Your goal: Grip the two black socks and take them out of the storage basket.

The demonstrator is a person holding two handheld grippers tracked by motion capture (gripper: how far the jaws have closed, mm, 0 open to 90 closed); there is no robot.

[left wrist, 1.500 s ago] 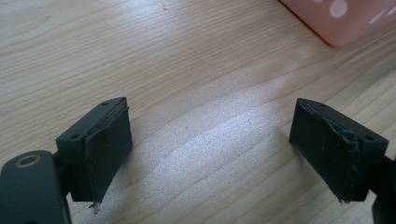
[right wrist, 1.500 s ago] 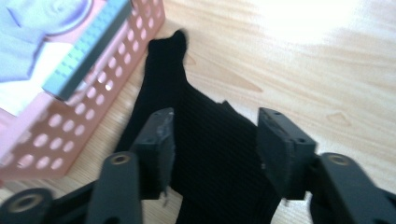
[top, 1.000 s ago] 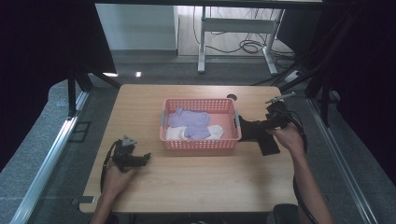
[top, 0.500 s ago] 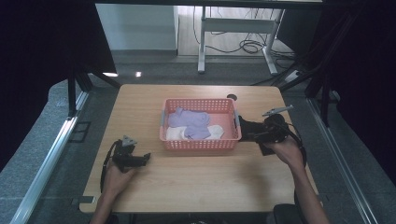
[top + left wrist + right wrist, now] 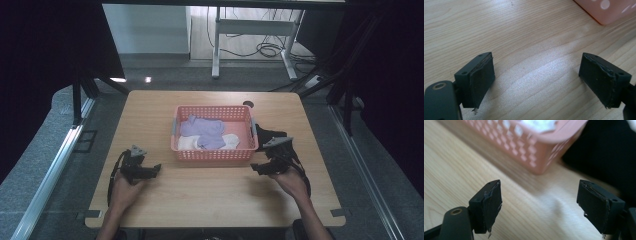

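A pink perforated basket (image 5: 176, 131) stands mid-table, holding a purple cloth (image 5: 202, 131) and a white cloth (image 5: 231, 142). A black cloth (image 5: 270, 136) lies on the wood against the basket's right end. My right gripper (image 5: 256, 168) is open just in front of that cloth, near the basket's front right corner. In the right gripper view its jaws (image 5: 540, 192) stand wide apart over bare wood, facing the basket (image 5: 536, 145) and the black cloth (image 5: 604, 152). My left gripper (image 5: 152, 170) is open at the front left; the left gripper view has it (image 5: 537, 67) holding nothing, basket corner (image 5: 609, 10) ahead.
The wooden table (image 5: 210, 200) has a small dark hole (image 5: 248, 104) behind the basket. Metal rails run along the floor on both sides, and a desk frame with cables stands beyond the far edge.
My right gripper has pulled back from the basket's right end toward the table's front and a little left, leaving the black cloth beside the basket. The left gripper has stayed put.
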